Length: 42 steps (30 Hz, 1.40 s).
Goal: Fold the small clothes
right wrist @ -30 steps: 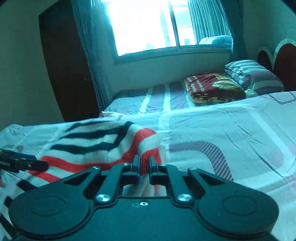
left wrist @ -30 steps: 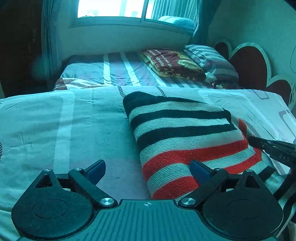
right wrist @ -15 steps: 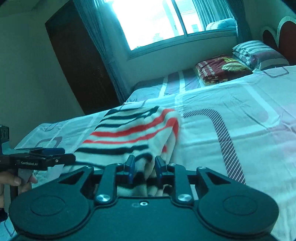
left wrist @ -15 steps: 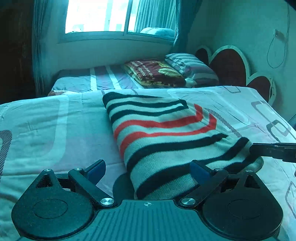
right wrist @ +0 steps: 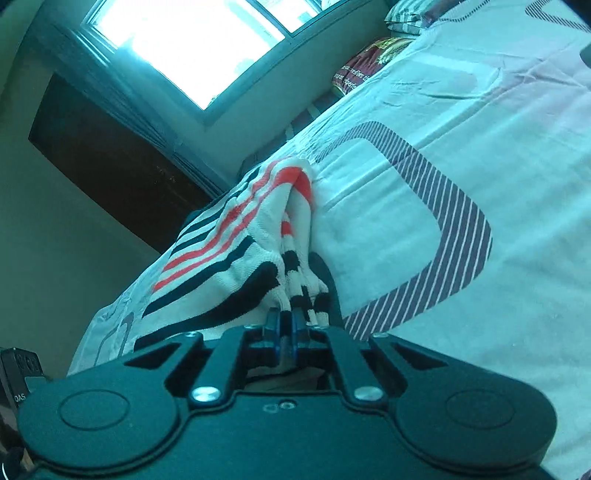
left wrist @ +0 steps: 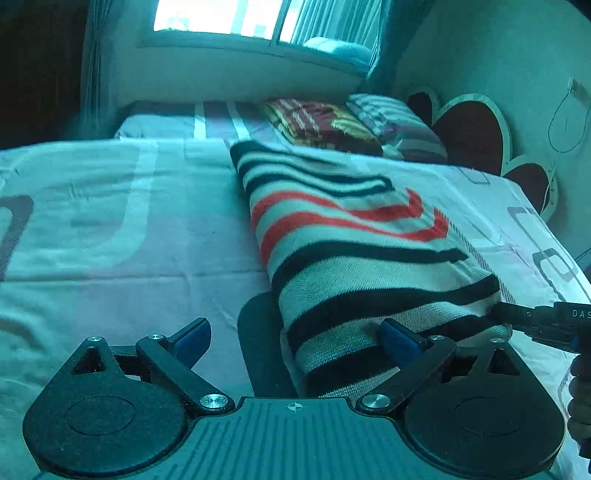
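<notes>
Right gripper (right wrist: 286,325) is pinched tight on the near edge of the striped knit sweater (right wrist: 236,254), the 2 blue pads nearly touching with bunched fabric between them. In its own view the camera is rolled hard, so the bed runs diagonally from 7 o'clock up to 1 o'clock. The sweater trails away from the pads toward 11 o'clock, with the layers stacked at the fold edge.

Left gripper (left wrist: 295,338) is spread wide, holding nothing. Its right pad (left wrist: 397,338) sits against or just over the near end of the sweater (left wrist: 354,251), can't tell which, and the left pad (left wrist: 192,338) is over bare bedsheet (left wrist: 110,236). From this view the sweater lies folded on the bed, running from 6 o'clock toward 12, black stripes near, red ones further. The right gripper's tip (left wrist: 532,317) comes in from 3 o'clock at the sweater's near right corner.

Beyond, at 12 to 1 o'clock, pillows (left wrist: 391,122) and a folded blanket (left wrist: 321,122) under the window (left wrist: 221,18).
</notes>
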Available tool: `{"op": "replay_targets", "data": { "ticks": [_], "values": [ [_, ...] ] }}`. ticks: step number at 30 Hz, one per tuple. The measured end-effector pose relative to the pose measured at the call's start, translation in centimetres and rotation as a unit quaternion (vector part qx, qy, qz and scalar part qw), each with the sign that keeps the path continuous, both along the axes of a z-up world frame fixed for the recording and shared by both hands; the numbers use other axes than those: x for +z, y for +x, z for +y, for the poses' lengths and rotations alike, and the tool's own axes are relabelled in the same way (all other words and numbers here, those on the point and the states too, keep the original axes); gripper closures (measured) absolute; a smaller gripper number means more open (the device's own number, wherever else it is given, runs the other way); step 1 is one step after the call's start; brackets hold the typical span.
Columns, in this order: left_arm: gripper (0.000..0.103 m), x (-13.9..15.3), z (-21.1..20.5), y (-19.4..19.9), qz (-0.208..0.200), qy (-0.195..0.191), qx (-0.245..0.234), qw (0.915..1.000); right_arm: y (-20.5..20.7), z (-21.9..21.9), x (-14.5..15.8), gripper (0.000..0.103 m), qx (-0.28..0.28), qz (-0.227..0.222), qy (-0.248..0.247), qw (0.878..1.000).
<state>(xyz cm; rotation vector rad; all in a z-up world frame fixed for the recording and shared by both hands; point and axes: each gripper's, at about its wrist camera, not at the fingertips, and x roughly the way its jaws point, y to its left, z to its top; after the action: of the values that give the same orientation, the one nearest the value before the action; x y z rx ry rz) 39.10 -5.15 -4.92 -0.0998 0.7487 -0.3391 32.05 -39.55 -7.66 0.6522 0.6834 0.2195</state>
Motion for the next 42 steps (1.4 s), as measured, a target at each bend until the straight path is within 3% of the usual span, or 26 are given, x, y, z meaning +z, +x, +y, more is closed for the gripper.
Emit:
{"op": "replay_targets", "data": {
  "ticks": [1, 4, 7, 10, 11, 16, 22, 24, 25, 26, 27, 28, 30, 32, 33, 35, 39, 42],
  "values": [
    [0.006, 0.8, -0.1, -0.2, -0.016, -0.003, -0.003, 0.9999, -0.5, 0.1, 1.1, 0.080, -0.009, -0.021, -0.026, 0.999],
    [0.006, 1.9, -1.0, 1.1, -0.024, -0.016, -0.005, 0.9996, 0.1, 1.3, 3.7, 0.080, 0.010, -0.066, -0.077, 0.995],
    [0.006, 0.9, -2.5, 2.7, -0.006, 0.012, 0.000, 0.9999, 1.6, 3.9, 4.5, 0.085, 0.044, -0.092, -0.146, 0.984],
    [0.005, -0.7, -2.5, 2.8, 0.009, 0.003, 0.003, 1.0000, 2.8, 6.1, 2.9, 0.091, 0.081, -0.071, -0.232, 0.967],
    [0.005, -1.0, -2.2, 2.8, 0.014, -0.009, 0.006, 0.9998, 3.1, 6.4, 1.9, 0.098, 0.092, -0.053, -0.254, 0.961],
    [0.005, -1.6, -1.8, 2.4, 0.014, -0.018, 0.006, 0.9997, 3.0, 7.2, 1.1, 0.099, 0.095, -0.057, -0.282, 0.953],
    [0.005, -0.9, -1.9, 2.4, 0.019, 0.000, -0.001, 0.9998, 3.1, 6.3, 1.9, 0.097, 0.083, -0.028, -0.231, 0.969],
    [0.005, 0.6, -1.7, 2.0, 0.008, 0.017, 0.002, 0.9998, 3.1, 4.8, 3.2, 0.081, 0.079, -0.006, -0.172, 0.982],
    [0.005, 1.2, -1.3, 2.0, -0.002, 0.017, -0.001, 0.9999, 3.0, 3.9, 3.9, 0.061, 0.073, -0.010, -0.141, 0.987],
    [0.005, 1.5, -0.7, 2.3, -0.002, 0.004, -0.002, 1.0000, 3.0, 3.1, 4.4, 0.026, 0.063, -0.017, -0.129, 0.989],
    [0.005, 1.7, 0.1, 3.0, 0.006, -0.018, 0.001, 0.9998, 3.2, 2.4, 4.8, 0.011, 0.052, -0.024, -0.134, 0.989],
    [0.006, 1.6, 1.1, 3.7, 0.017, -0.042, 0.006, 0.9990, 3.7, 1.4, 4.8, 0.009, 0.047, -0.023, -0.129, 0.990],
    [0.006, 0.9, 2.6, 5.2, 0.043, -0.088, 0.005, 0.9952, 5.3, -1.3, 3.8, 0.019, 0.052, 0.009, -0.054, 0.997],
    [0.007, -0.7, 4.1, 6.8, 0.096, -0.148, -0.001, 0.9843, 7.0, -3.6, 2.0, 0.026, 0.068, 0.046, 0.032, 0.996],
    [0.011, -1.5, 4.6, 7.5, 0.121, -0.175, -0.011, 0.9771, 7.6, -4.2, 1.4, 0.029, 0.069, 0.053, 0.045, 0.995],
    [0.025, -2.9, 4.9, 8.6, 0.155, -0.206, -0.022, 0.9659, 8.8, -4.8, 0.3, 0.030, 0.076, 0.064, 0.050, 0.994],
    [0.025, -5.4, 4.1, 10.4, 0.199, -0.237, -0.048, 0.9497, 11.1, -4.3, -2.1, 0.033, 0.123, 0.101, 0.063, 0.985],
    [0.025, -5.7, 3.2, 11.5, 0.199, -0.236, -0.060, 0.9493, 12.3, -3.3, -2.2, 0.038, 0.150, 0.098, 0.056, 0.982]
  ]
}}
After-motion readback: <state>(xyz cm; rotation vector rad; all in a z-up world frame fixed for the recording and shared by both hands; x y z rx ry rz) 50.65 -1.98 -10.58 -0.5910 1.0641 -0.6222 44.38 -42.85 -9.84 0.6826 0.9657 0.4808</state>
